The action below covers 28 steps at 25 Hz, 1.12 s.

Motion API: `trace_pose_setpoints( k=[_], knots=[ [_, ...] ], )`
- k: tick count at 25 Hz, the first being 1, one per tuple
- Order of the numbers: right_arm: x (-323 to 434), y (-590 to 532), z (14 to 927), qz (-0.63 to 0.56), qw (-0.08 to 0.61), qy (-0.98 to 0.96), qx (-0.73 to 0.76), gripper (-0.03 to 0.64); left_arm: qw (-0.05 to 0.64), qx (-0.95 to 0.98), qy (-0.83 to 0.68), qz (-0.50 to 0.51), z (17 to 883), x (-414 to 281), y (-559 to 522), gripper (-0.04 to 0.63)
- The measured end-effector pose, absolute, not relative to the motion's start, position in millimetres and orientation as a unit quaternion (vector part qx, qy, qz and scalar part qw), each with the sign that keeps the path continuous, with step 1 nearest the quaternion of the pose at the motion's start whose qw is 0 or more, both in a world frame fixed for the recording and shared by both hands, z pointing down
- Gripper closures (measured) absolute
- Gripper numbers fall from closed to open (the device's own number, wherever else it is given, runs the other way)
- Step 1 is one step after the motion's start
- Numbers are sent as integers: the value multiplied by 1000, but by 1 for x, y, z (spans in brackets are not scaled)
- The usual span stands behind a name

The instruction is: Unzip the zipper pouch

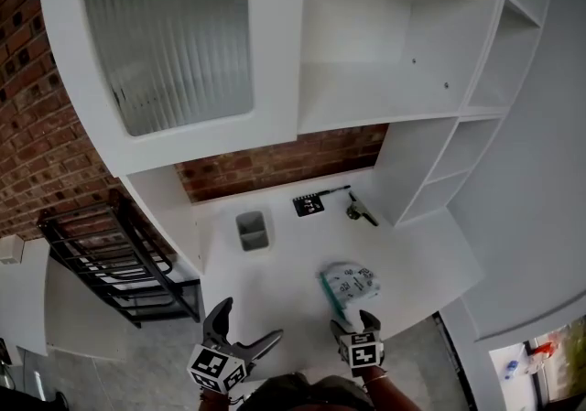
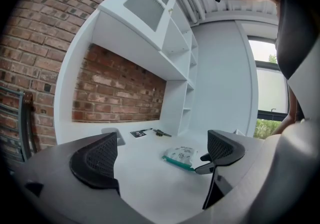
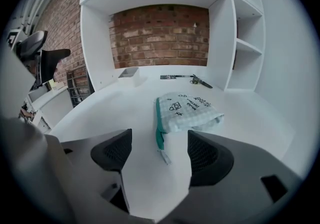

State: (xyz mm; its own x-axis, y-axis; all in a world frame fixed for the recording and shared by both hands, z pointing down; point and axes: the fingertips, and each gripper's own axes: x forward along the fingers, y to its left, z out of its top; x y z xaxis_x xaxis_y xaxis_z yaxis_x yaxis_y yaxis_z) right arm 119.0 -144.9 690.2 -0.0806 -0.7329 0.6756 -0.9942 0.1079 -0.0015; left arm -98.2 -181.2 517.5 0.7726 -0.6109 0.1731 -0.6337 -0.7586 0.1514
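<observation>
A pale checked zipper pouch (image 1: 350,283) with a teal zipper edge (image 3: 159,123) lies flat on the white desk (image 1: 293,258), near its front edge. In the right gripper view the pouch (image 3: 187,111) lies just ahead, and its small zipper pull (image 3: 164,156) rests on the desk between the jaws, touching neither pad. My right gripper (image 1: 355,322) is open at the pouch's near end. My left gripper (image 1: 245,331) is wide open over the desk's front edge, left of the pouch (image 2: 181,156), with nothing between its jaws.
A small grey container (image 1: 253,231), a black marker card (image 1: 309,204) and a dark tool (image 1: 360,210) sit at the back of the desk by the brick wall. White shelves (image 1: 458,153) rise on the right. A black metal rack (image 1: 110,263) stands to the left.
</observation>
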Motion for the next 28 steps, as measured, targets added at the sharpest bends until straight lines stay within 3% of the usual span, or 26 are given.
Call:
trace_pose_setpoints(
  k=[9, 16, 19, 25, 28],
  knots=[
    [116, -168, 703, 233, 302, -695, 609, 341, 106, 931, -343, 63, 525, -104, -184, 34],
    [118, -187, 715, 233, 330, -693, 597, 367, 95, 931, -344, 73, 524, -103, -184, 136],
    [123, -193, 724, 227, 355, -690, 588, 415, 94, 930, -347, 73, 524, -101, -186, 179],
    [125, -204, 726, 214, 372, -713, 554, 527, 97, 925, -361, 68, 522, -97, -190, 184],
    [121, -207, 708, 208, 363, -737, 531, 546, 101, 922, -369, 65, 523, -96, -190, 184]
  ],
)
